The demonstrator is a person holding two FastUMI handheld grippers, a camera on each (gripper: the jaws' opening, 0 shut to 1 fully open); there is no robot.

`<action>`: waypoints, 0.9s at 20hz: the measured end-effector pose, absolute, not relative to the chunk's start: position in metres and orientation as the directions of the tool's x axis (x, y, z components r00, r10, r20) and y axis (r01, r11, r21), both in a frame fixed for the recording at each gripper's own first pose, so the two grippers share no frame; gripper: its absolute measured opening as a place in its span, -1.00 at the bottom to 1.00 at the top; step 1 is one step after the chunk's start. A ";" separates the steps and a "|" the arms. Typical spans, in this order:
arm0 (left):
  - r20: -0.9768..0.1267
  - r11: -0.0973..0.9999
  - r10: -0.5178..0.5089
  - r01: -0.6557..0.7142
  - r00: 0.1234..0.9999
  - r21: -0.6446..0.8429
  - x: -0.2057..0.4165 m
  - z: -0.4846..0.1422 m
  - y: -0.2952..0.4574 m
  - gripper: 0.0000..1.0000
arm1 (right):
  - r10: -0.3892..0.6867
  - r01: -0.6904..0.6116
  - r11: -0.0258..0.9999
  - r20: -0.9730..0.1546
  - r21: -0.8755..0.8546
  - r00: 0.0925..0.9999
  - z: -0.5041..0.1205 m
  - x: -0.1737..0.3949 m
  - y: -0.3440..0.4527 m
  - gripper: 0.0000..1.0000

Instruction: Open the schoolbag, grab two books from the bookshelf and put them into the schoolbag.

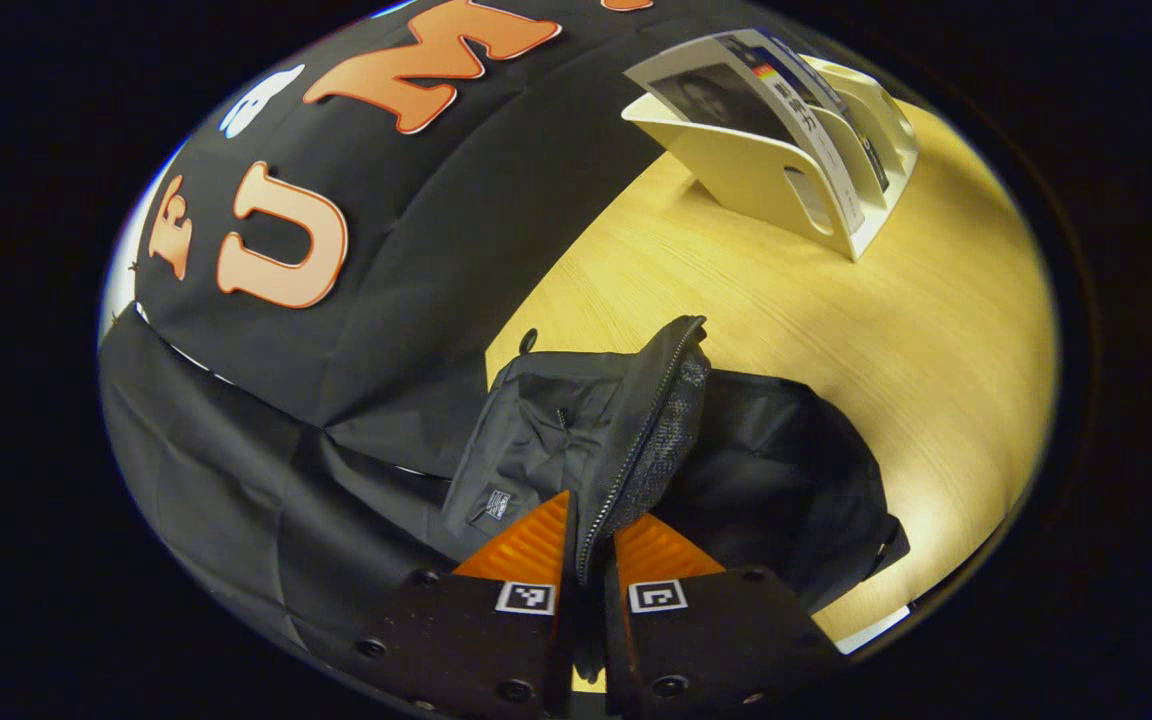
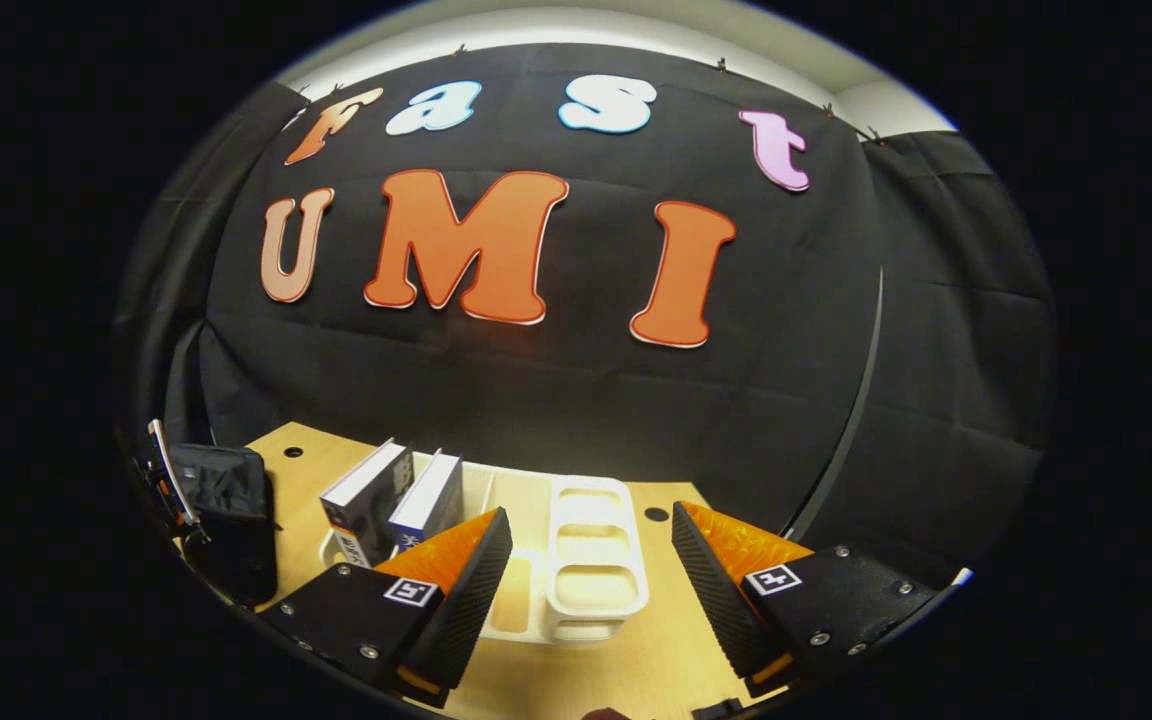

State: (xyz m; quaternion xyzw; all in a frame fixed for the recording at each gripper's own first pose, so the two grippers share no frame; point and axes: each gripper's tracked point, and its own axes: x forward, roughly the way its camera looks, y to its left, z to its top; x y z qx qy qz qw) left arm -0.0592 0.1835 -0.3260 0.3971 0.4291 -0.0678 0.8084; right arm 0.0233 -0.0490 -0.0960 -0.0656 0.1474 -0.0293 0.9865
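1. the left gripper [image 1: 591, 545] pinched the zipper edge of the soft black cloth schoolbag [image 1: 576, 440], with both fingers pressed on the flap.
2. the bag lay on the pale wooden table [image 1: 836, 330], its mouth held partly open.
3. the right gripper [image 2: 591, 560] was spread wide and held nothing.
4. 2 books [image 2: 391, 500] leaned in the white plastic bookshelf [image 2: 591, 560], just ahead of the right gripper and a bit to its left.
5. the right gripper was nearer the books, so i think it should reach forward and left.
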 end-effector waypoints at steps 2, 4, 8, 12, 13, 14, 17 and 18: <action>-0.779 0.714 0.181 0.465 0.600 0.524 -0.050 -0.315 0.190 -0.80 | -0.063 0.025 0.993 -0.328 -0.117 0.942 -0.087 0.029 -0.026 0.90; -0.818 0.739 0.115 0.502 0.563 0.449 -0.042 -0.307 0.191 -0.84 | -0.048 0.008 0.994 -0.353 -0.113 0.934 -0.075 0.040 0.000 0.92; -0.893 0.739 -0.016 0.607 0.450 0.292 -0.035 -0.296 0.198 -0.88 | -0.036 0.012 0.998 -0.435 -0.057 0.900 -0.061 0.052 0.045 0.91; -0.928 0.708 -0.108 0.683 0.356 0.179 -0.026 -0.289 0.203 -0.89 | -0.062 -0.003 0.992 -0.491 -0.129 0.869 -0.058 0.061 0.075 0.92; -0.936 0.704 -0.134 0.696 0.327 0.142 -0.024 -0.283 0.205 -0.90 | -0.055 -0.019 0.990 -0.506 -0.139 0.861 -0.056 0.061 0.083 0.92; -0.942 0.710 -0.156 0.697 0.297 0.102 -0.020 -0.280 0.206 -0.90 | -0.046 -0.033 0.990 -0.532 -0.138 0.846 -0.055 0.061 0.092 0.92; -0.952 0.730 -0.197 0.683 0.232 0.015 -0.006 -0.273 0.212 -0.90 | -0.018 -0.074 0.989 -0.593 -0.130 0.805 -0.050 0.063 0.115 0.92; -0.954 0.735 -0.205 0.678 0.220 -0.002 -0.003 -0.269 0.214 -0.91 | -0.017 -0.088 0.986 -0.607 -0.141 0.794 -0.048 0.067 0.118 0.92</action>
